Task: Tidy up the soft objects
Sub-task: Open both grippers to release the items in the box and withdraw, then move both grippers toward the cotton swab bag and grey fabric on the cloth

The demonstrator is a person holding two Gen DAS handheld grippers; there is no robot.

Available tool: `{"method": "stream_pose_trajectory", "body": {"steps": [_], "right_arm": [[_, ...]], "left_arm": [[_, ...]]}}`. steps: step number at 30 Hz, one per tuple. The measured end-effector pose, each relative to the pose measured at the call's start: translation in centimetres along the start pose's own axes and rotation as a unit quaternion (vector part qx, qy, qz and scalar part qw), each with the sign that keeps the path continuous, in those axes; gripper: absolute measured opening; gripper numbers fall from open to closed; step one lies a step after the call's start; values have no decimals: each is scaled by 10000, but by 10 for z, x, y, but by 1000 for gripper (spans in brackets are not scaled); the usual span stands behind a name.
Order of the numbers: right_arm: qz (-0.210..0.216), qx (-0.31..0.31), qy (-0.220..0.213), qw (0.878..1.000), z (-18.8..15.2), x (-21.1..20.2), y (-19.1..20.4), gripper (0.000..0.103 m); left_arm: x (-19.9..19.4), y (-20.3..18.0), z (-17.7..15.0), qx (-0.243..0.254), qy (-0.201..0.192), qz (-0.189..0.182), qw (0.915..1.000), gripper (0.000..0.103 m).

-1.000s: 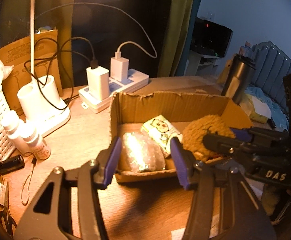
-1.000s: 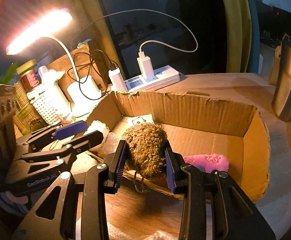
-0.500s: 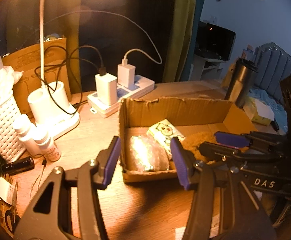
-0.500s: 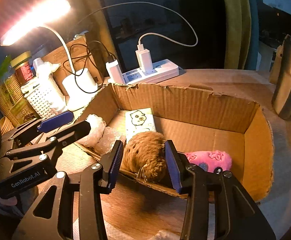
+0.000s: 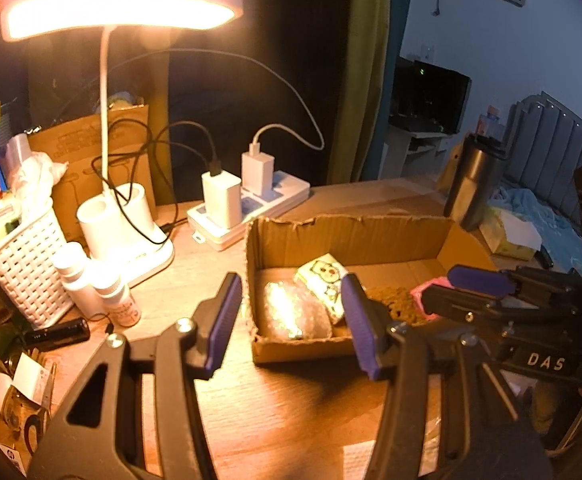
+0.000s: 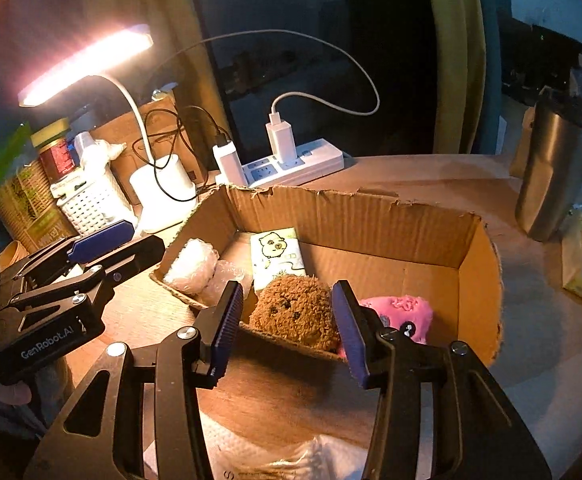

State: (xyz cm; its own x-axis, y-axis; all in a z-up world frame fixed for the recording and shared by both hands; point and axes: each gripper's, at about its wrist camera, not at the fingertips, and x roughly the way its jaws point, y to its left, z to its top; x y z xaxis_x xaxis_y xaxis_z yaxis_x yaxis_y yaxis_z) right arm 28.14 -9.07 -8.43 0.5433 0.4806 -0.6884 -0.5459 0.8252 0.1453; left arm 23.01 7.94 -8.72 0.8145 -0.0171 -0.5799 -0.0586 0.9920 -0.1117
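We are letting go: our right gripper has just been opening, jaws clear of the brown plush lying in the cardboard box. Our left gripper is gaping empty nearby. Next, we're probably seeking another soft item.

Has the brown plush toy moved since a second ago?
Yes. The brown plush toy dropped from above the cardboard box's front wall onto its floor, beside the pink toy; the right tool just opened.

We see pink plush half hidden behind right gripper finger; brown plush mostly hidden in left view.
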Motion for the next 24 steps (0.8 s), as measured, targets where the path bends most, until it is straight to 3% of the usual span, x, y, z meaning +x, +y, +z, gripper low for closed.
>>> {"method": "stream_pose_trajectory", "body": {"steps": [24], "right_arm": [[-180, -120, -355, 9991, -21, -68, 24, 49]], "left_arm": [[-65, -19, -12, 54, -407, -145, 9991, 53]]}}
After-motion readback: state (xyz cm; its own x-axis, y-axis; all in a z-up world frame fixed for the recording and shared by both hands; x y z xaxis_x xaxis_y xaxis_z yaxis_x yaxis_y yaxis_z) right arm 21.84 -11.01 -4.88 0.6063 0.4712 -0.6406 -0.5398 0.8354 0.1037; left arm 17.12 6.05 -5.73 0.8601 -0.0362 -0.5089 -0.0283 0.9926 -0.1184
